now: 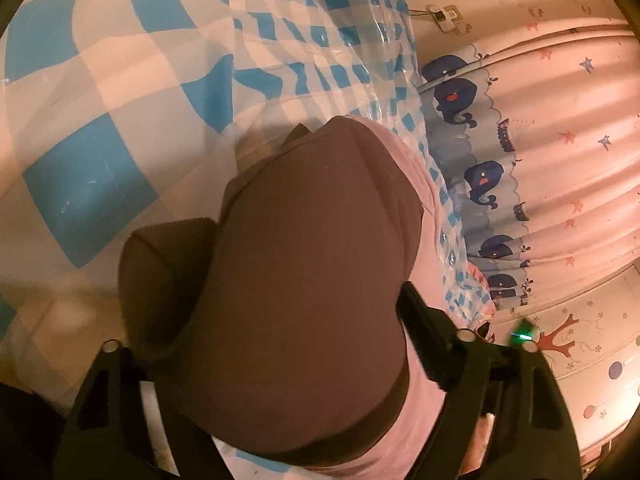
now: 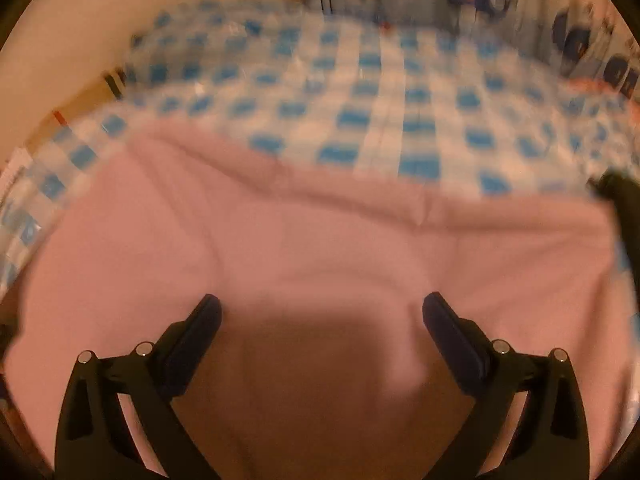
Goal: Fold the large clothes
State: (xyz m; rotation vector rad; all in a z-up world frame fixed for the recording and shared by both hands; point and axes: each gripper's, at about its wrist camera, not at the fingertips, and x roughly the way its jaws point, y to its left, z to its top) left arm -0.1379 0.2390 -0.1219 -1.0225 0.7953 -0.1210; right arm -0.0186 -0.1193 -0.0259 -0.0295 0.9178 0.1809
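Note:
A large pink garment (image 2: 320,240) lies spread on a blue-and-white checked cover (image 2: 380,92). In the right wrist view my right gripper (image 2: 322,312) is open just above the pink cloth, fingers wide apart, its shadow on the fabric. In the left wrist view a bulge of the pink garment (image 1: 304,280), dark in shadow, fills the space between the fingers of my left gripper (image 1: 280,320). The right finger (image 1: 420,320) shows beside it; the left fingertip is hidden by cloth. The other gripper shows at the right edge of the right wrist view (image 2: 624,200).
The checked cover (image 1: 100,80) is glossy plastic over a bed or table. A pink curtain with blue whales (image 1: 540,140) hangs along its far side. A wall socket (image 1: 444,16) sits on the wall. The right wrist view is motion-blurred.

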